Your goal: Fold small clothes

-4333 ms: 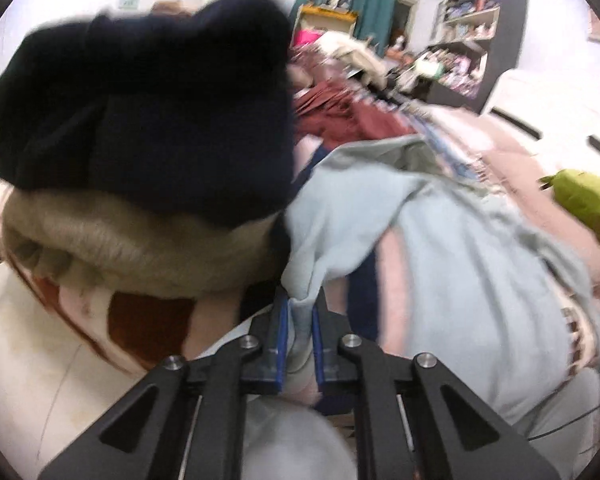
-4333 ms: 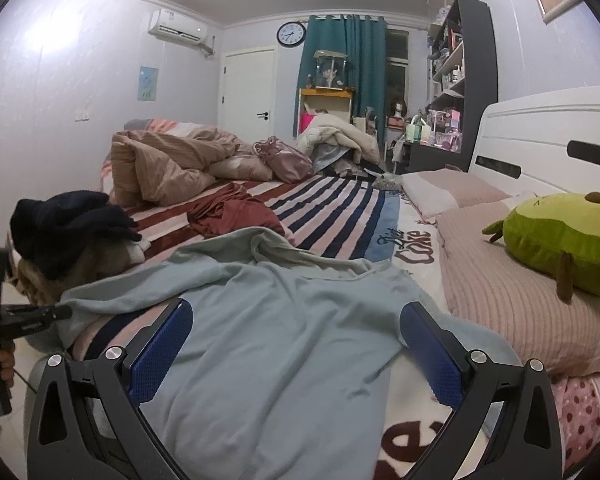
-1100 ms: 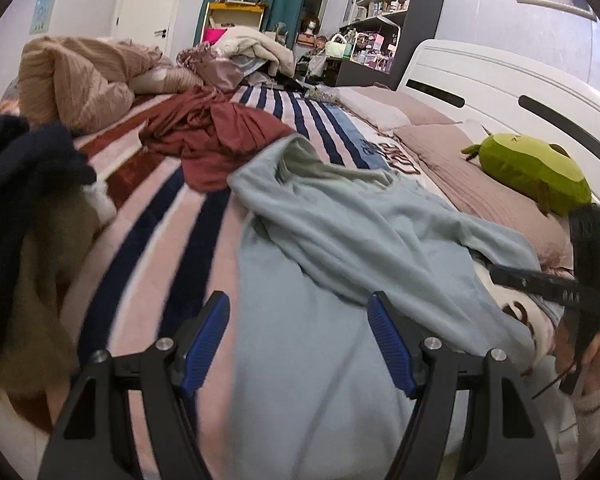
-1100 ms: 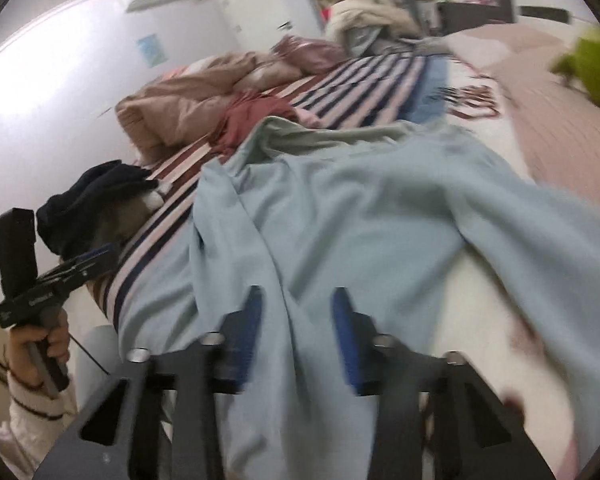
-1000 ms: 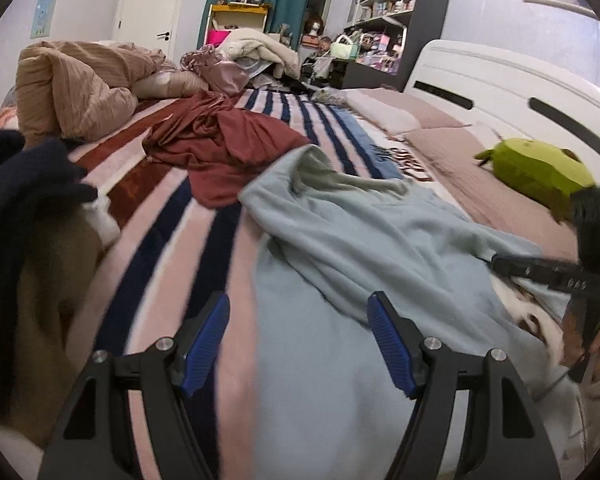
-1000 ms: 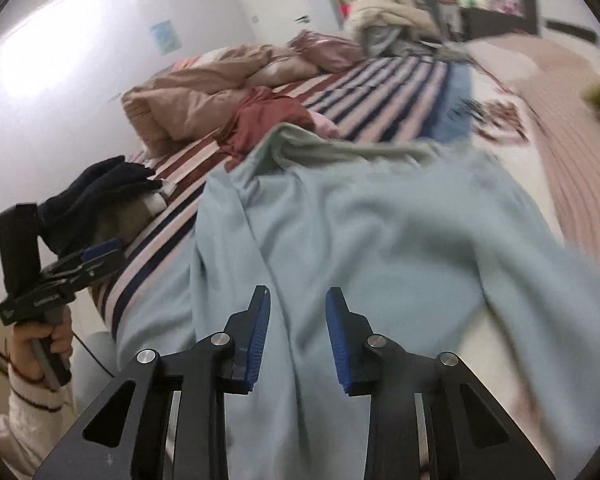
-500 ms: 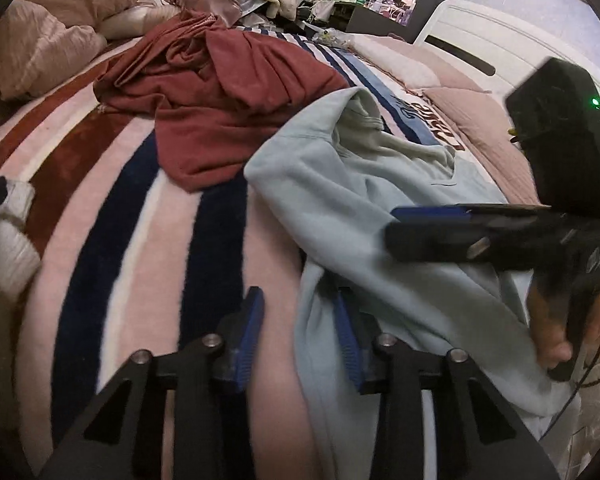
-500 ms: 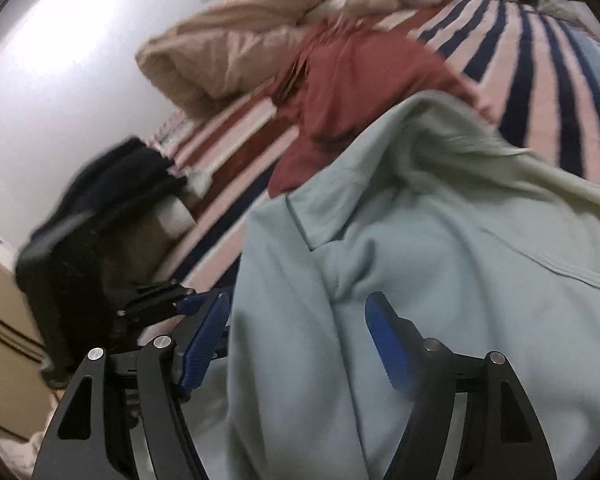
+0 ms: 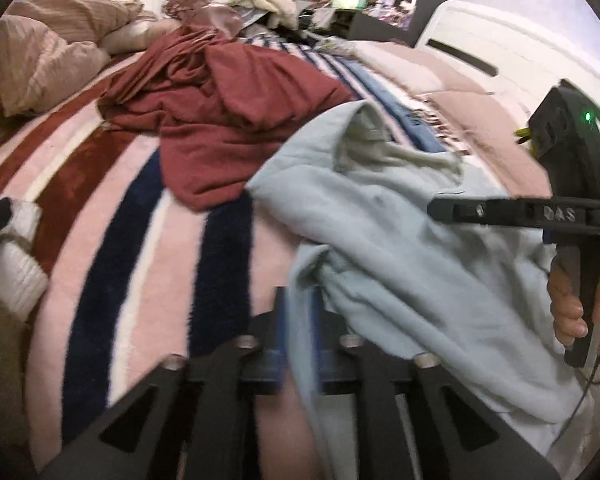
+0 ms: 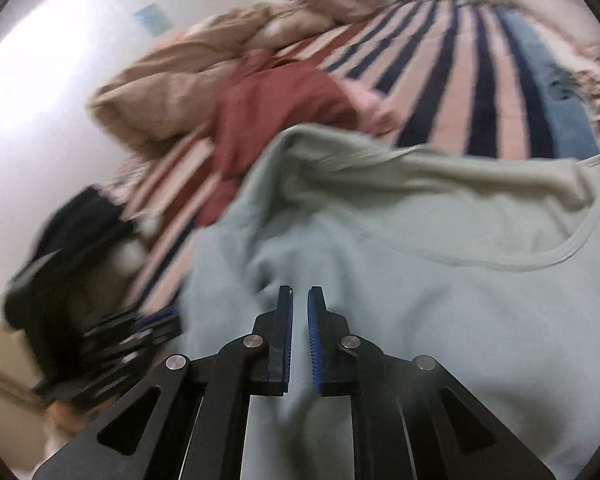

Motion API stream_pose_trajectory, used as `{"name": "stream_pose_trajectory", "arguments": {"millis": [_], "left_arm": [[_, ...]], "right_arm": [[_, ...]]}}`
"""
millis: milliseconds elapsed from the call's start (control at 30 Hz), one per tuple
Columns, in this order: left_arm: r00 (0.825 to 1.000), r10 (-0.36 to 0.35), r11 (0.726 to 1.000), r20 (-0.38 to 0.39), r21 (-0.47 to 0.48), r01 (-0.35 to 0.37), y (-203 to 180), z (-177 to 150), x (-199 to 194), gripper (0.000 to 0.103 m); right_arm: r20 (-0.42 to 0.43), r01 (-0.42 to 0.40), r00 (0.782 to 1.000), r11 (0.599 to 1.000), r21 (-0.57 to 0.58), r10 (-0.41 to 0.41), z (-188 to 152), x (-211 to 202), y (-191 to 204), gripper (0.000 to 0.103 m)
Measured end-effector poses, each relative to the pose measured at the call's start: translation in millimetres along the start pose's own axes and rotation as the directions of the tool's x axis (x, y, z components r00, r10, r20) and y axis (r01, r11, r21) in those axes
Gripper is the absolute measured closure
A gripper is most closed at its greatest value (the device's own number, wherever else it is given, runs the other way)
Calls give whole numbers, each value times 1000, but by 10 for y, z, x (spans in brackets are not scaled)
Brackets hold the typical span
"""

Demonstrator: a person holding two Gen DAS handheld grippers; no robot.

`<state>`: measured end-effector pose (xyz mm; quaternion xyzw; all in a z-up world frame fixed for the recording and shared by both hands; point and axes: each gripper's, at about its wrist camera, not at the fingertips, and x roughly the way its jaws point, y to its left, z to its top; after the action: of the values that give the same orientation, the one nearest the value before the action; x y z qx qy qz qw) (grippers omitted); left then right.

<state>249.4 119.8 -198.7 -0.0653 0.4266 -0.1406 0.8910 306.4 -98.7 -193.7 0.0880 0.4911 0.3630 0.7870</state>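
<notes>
Your left gripper [image 9: 300,312] pinches the near left edge of the light-blue shirt [image 9: 400,248], a fold of cloth drawn between its blue pads; your right gripper [image 10: 299,312] sits on the shirt's chest with its jaws drawn almost together, and whether cloth is caught between them cannot be told from the blurred view. The shirt lies ahead of both claws on the striped blanket [image 9: 148,240], its long axis running away from you toward the far edge of the bed, neckline [image 10: 500,256] at the far end and hem toward the near edge. The left gripper holds the side seam nearest the blanket's left edge; the right gripper stands just beside it, inboard, so the coming fold likely carries the left side rightward across that axis. The shirt looks soft, thick and rumpled, one shoulder turned up and its inner grey-green lining showing at the collar. A maroon garment [image 9: 220,120] lies just beyond the shirt's far left shoulder, touching or nearly so; keep the fold clear of it.
</notes>
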Motion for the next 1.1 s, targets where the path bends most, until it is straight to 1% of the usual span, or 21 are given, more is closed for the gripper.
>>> {"name": "stream_pose_trajectory", "arguments": {"millis": [33,67,100,133,200,233,267,333,367,433,500,567,633,700,800,833,867,900,933,967,1100], "left_arm": [[1000,-14,1000,3,1,14,-6,10,2,69],[1000,-14,1000,3,4,14,-21,17,20,69],[1000,-15,1000,-5,6,15,-30,27,41,69],[1000,-17,1000,-12,5,18,-44,47,76,69],[1000,-23,1000,-13,9,23,-75,67,115,69],[1000,-21,1000,-12,16,22,-97,79,124,69],[1000,-15,1000,-7,22,16,-110,84,124,78],[1000,-17,999,-1,31,17,-131,80,103,101],[1000,3,999,8,33,-3,-135,72,79,101],[995,90,995,38,42,-91,-139,49,10,101],[995,93,995,44,18,-94,-58,25,-47,101],[990,137,990,39,21,-138,-19,-11,-56,101],[985,168,985,27,23,-168,17,-47,-44,101],[988,154,988,15,14,-154,39,-73,-34,101],[989,145,989,12,21,-145,29,-79,-73,96],[992,127,992,16,19,-127,18,-87,-95,83],[996,84,996,29,13,-84,19,-91,-146,71],[998,56,998,39,10,-57,19,-92,-182,69],[998,31,999,46,5,-31,17,-93,-219,68],[999,13,1000,49,0,-13,9,-92,-249,67],[999,-7,1000,52,5,7,-32,-92,-273,63]], "right_arm": [[-25,-37,999,999,-12,37,-22,-5,12,73],[-63,-63,996,998,-31,61,-55,11,49,40],[-90,-62,994,997,-51,57,-92,47,105,33],[-118,-45,992,996,-80,35,-137,103,160,33],[-162,-41,987,992,-117,21,-213,229,250,47],[-171,-39,985,991,-131,16,-248,265,287,66],[-174,-16,985,987,-159,-12,-281,314,344,80],[-147,56,985,976,-210,-88,-309,326,415,95],[-129,62,988,978,-202,-89,-315,294,404,97],[-94,94,989,980,-174,-112,-318,224,368,97],[-68,129,987,977,-169,-142,-335,142,338,98],[-35,181,981,971,-157,-189,-327,67,286,103],[-7,253,966,956,-148,-257,-322,3,204,103],[-32,215,975,972,-97,-219,-310,-33,54,103],[-56,115,991,992,-52,-118,-332,-108,-44,99],[-66,76,995,996,-47,-79,-352,-146,-38,99],[-80,40,996,998,-50,-44,-372,-149,4,95],[-93,7,996,998,-57,-12,-401,-170,30,89],[-109,-21,994,998,-67,14,-435,-149,85,70],[-127,-51,991,996,-78,41,-510,-163,140,56],[-209,-115,973,990,-84,96,-691,-57,241,54]]}}
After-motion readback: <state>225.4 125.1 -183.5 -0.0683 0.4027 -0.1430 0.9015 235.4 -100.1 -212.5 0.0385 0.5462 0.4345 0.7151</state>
